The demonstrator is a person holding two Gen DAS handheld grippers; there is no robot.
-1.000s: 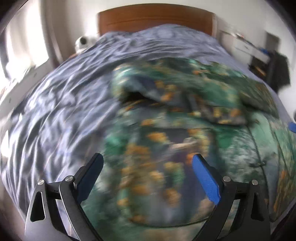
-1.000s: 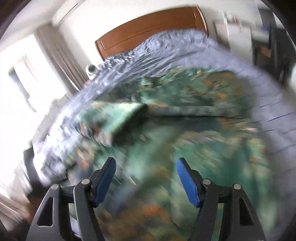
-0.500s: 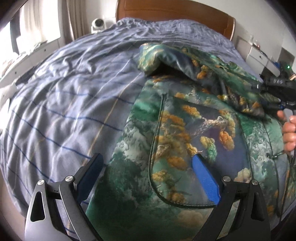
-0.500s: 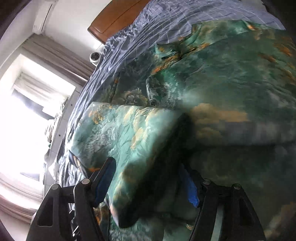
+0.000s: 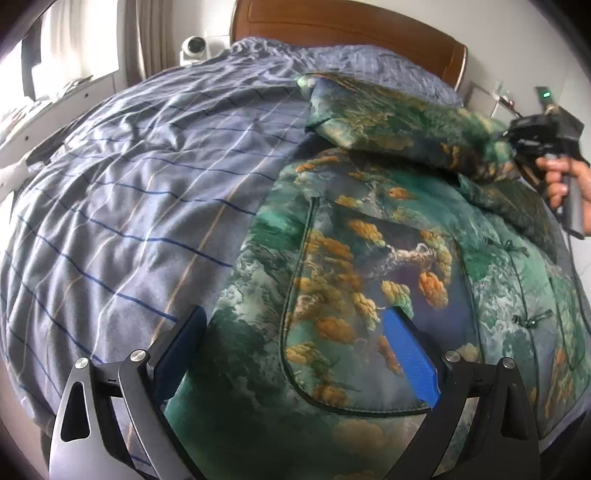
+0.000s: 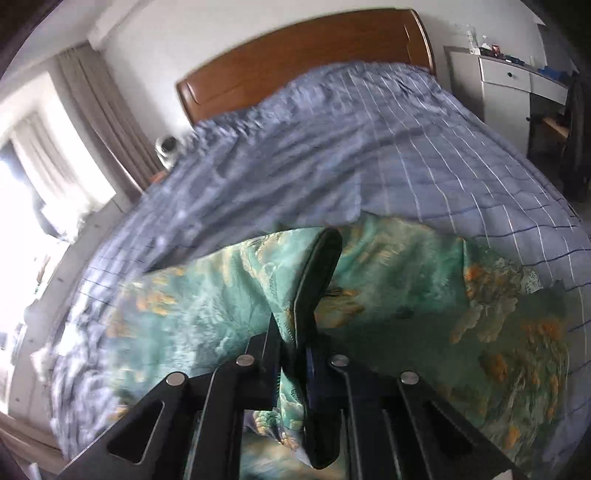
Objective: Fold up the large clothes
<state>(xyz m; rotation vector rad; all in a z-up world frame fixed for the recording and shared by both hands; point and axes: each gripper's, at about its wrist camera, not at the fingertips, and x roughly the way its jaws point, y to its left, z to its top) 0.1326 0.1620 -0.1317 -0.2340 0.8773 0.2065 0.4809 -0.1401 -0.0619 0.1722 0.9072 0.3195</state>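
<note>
- One large garment (image 5: 369,266), a padded jacket printed in green and orange, is spread over the right half of the bed, with one sleeve (image 5: 399,122) folded across its upper part.
- In the right wrist view a dark-lined edge of the garment (image 6: 317,280) is seen raised from the rest and running straight into the right gripper (image 6: 295,369), whose jaws are closed together on that fold.
- In the left wrist view the right gripper (image 5: 543,136) appears at the far end of the folded sleeve, held in the right hand (image 5: 565,181).
- The left gripper (image 5: 295,354) is held with its jaws wide apart over the lower front panel of the garment; nothing lies between them, and contact with the cloth cannot be confirmed.
- The striped blue bedding (image 5: 140,192) lies under everything, rumpled on the side left bare; a wooden headboard (image 5: 347,29) and a small white camera (image 5: 194,46) stand beyond it.
- A slip is judged likely: the fabric looks slick and thick, and only a narrow fold is pinched.
- If the sleeve is pulled with the body not pinned by the left gripper, the whole garment may be dragged over the bedding and the fold skewed.
- The loose bedding could be caught up with the cloth.
</note>
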